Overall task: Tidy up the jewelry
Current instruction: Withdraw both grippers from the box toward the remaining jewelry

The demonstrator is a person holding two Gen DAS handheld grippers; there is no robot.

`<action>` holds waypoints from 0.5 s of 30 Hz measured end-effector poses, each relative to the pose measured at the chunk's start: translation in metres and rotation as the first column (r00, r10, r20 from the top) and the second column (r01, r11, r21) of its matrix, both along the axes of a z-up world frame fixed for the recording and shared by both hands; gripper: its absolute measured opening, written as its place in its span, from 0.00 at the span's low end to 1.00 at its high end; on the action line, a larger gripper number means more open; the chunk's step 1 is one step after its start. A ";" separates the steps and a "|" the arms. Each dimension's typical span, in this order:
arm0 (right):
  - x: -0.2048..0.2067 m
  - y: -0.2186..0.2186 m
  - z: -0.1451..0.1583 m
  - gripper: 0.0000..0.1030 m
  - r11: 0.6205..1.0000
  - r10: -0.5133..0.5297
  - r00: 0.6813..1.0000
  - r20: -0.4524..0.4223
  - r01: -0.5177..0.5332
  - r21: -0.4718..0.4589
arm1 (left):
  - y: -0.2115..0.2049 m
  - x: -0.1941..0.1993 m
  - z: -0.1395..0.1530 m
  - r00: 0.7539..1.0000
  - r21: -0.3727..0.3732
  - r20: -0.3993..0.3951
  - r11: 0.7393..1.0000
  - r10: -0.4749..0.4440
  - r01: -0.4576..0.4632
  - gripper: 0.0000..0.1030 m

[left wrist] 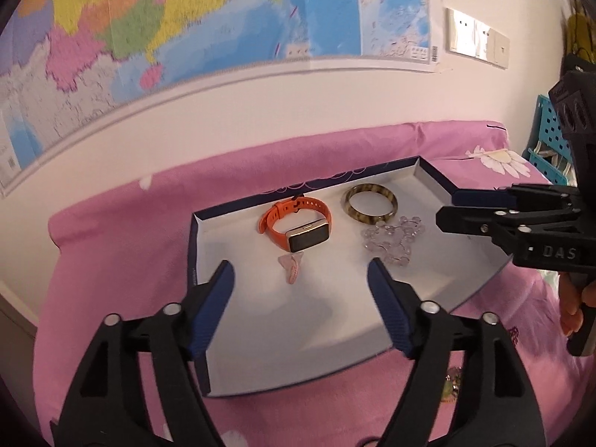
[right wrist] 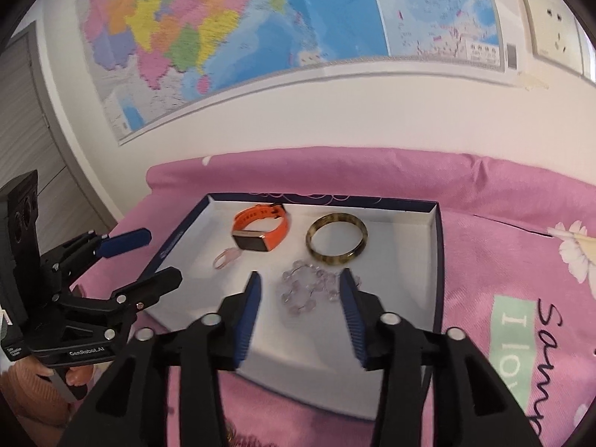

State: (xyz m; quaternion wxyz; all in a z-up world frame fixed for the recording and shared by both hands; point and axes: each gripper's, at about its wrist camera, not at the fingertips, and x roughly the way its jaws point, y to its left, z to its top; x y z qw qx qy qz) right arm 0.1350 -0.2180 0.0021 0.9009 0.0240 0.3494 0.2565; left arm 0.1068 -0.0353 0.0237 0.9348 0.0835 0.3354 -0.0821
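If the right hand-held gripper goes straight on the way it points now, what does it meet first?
Probably the clear bead bracelet: it lies on the tray floor just past the open right hand-held gripper, between its fingertips in that view. Depth is uncertain; the bangle lies beyond.

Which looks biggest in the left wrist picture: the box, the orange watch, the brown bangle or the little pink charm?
Largest to smallest:
1. The box, far the biggest.
2. The orange watch and the brown bangle look about alike, so I won't rank them.
3. The little pink charm, the smallest.
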 end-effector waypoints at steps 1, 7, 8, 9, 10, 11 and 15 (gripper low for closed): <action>-0.005 0.000 0.002 0.44 1.000 0.008 1.000 0.008 -0.008 -0.006 | -0.001 -0.006 0.002 1.000 0.008 0.012 1.000 -0.001 0.001 0.76; -0.035 -0.004 0.007 0.52 0.998 0.051 0.998 0.039 -0.049 -0.043 | -0.003 -0.029 0.006 0.999 0.009 0.042 1.000 -0.005 0.004 0.81; -0.039 -0.005 0.007 0.52 0.997 0.057 0.998 0.039 -0.055 -0.046 | -0.003 -0.032 0.006 0.999 0.011 0.044 1.000 -0.004 0.004 0.82; -0.043 -0.006 0.006 0.52 0.997 0.060 0.997 0.038 -0.059 -0.046 | -0.003 -0.036 0.006 0.999 0.009 0.042 1.000 -0.003 0.003 0.82; -0.047 -0.008 0.005 0.52 0.997 0.066 0.997 0.034 -0.064 -0.045 | -0.003 -0.039 0.005 0.999 0.007 0.041 1.000 -0.002 0.002 0.82; -0.052 -0.009 0.003 0.52 0.996 0.071 0.997 0.031 -0.069 -0.048 | -0.003 -0.042 0.005 0.999 0.007 0.041 1.000 -0.002 0.002 0.83; -0.065 -0.011 -0.008 0.53 0.995 0.078 0.997 0.011 -0.077 -0.069 | -0.002 -0.054 -0.001 1.000 0.010 0.027 1.000 -0.005 0.005 0.84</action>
